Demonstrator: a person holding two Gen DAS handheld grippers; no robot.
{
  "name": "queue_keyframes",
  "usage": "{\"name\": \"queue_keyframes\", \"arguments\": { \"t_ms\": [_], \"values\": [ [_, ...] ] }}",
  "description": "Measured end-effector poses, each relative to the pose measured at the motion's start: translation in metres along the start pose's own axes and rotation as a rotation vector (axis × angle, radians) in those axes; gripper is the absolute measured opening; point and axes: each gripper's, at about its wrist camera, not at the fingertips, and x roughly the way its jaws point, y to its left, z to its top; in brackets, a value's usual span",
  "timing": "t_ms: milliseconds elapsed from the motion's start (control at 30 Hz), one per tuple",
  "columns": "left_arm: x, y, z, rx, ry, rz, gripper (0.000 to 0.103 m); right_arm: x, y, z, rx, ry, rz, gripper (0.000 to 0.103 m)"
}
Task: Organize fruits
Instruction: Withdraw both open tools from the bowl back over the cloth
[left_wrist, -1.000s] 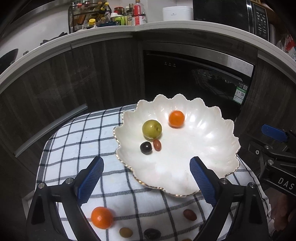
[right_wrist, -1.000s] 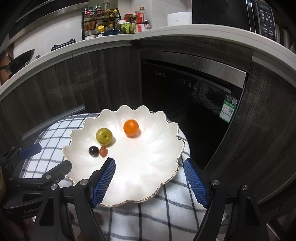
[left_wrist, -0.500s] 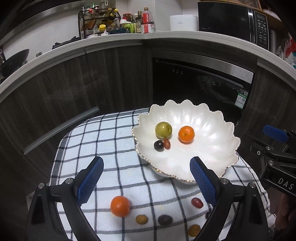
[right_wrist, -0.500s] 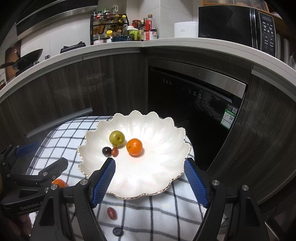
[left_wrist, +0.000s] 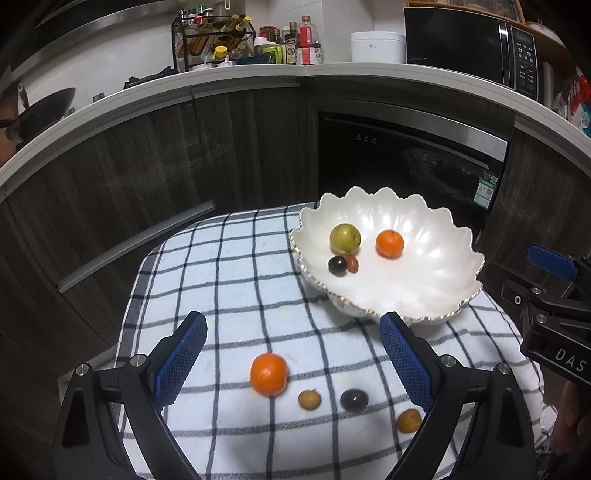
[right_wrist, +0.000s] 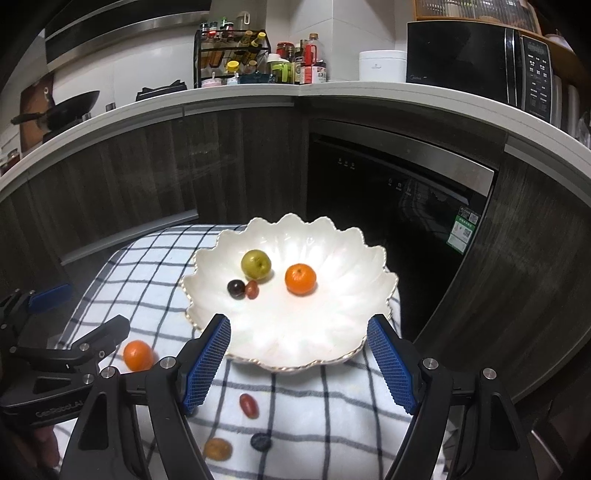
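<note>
A white scalloped bowl (left_wrist: 436, 291) (right_wrist: 295, 339) sits on a checked cloth and holds a green fruit (left_wrist: 344, 238) (right_wrist: 256, 263), an orange (left_wrist: 389, 243) (right_wrist: 300, 278), a dark grape (left_wrist: 337, 265) (right_wrist: 236, 288) and a red one (left_wrist: 352, 263) (right_wrist: 252, 289). On the cloth lie a second orange (left_wrist: 268, 373) (right_wrist: 137, 355), a yellow fruit (left_wrist: 309, 399), a dark fruit (left_wrist: 354, 399) (right_wrist: 260, 441), a brownish fruit (left_wrist: 409, 421) (right_wrist: 218, 448) and a red grape (right_wrist: 248, 405). My left gripper (left_wrist: 291, 362) is open above the loose orange. My right gripper (right_wrist: 297, 362) is open over the bowl's near rim.
The cloth-covered table (left_wrist: 229, 280) stands before dark cabinets and an oven (right_wrist: 399, 192). A counter above carries a spice rack (right_wrist: 232, 59), a microwave (right_wrist: 476, 70) and a wok (right_wrist: 62, 107). The cloth drops off at the left and right edges.
Both grippers have drawn back and up from the bowl. The bowl now looks farther away, and more of the loose fruit on the cloth has come into view.
</note>
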Motion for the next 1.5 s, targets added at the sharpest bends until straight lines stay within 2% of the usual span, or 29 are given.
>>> {"name": "queue_keyframes", "arguments": {
  "t_ms": [333,667,1133,1200,1500],
  "values": [
    [-0.005,0.016,-0.028,-0.001,0.024,0.024,0.096,-0.002,0.022,-0.021,-0.024,0.025,0.020,0.077],
    [0.000,0.020,-0.054,0.007,0.054,0.009,0.095,0.002,0.036,-0.042,-0.040,0.057,0.028,0.077],
    [0.022,0.006,-0.081,0.093,0.072,-0.049,0.080,0.012,0.045,-0.080,-0.086,0.111,0.041,0.076],
    [0.025,0.005,-0.083,0.105,0.074,-0.055,0.077,0.014,0.047,-0.084,-0.094,0.120,0.046,0.072],
    [0.039,0.002,-0.087,0.150,0.085,-0.094,0.070,0.024,0.054,-0.096,-0.111,0.156,0.070,0.066]
  ]
}}
